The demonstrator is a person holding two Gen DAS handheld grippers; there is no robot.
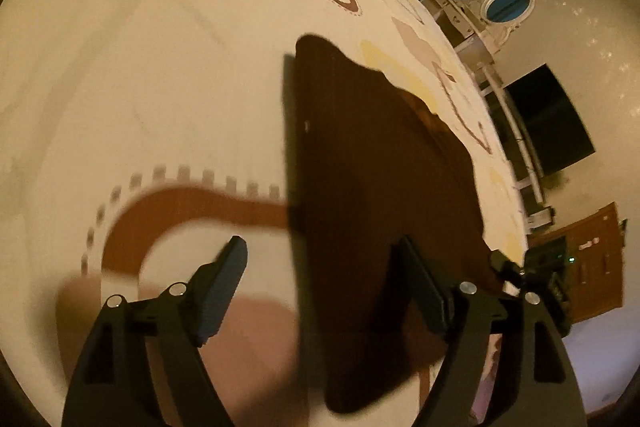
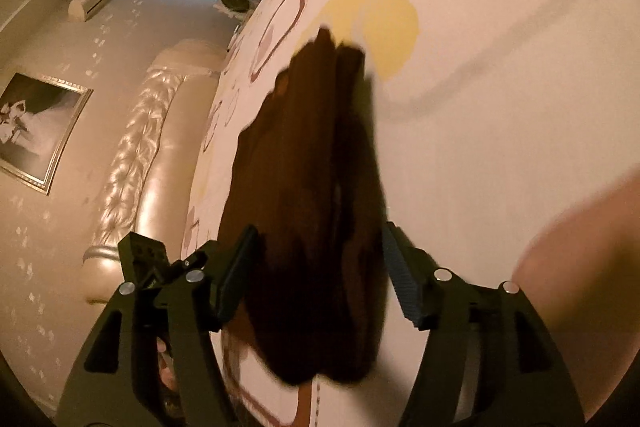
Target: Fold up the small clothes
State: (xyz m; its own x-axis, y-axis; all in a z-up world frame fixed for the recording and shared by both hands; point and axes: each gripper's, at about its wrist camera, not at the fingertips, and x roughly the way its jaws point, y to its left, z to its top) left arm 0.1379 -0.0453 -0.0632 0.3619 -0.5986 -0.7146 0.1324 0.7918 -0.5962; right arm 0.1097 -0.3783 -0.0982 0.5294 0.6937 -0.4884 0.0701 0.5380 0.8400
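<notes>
Lying flat on the cream patterned bedsheet, the dark brown folded garment sits free; your left gripper and right gripper fingers are spread.

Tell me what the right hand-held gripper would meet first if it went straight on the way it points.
Most likely the dark brown folded cloth garment, which lies directly ahead between the open fingers of the right hand-held gripper. It rests on the white patterned bedsheet. The picture is blurred, so depth is uncertain.
</notes>
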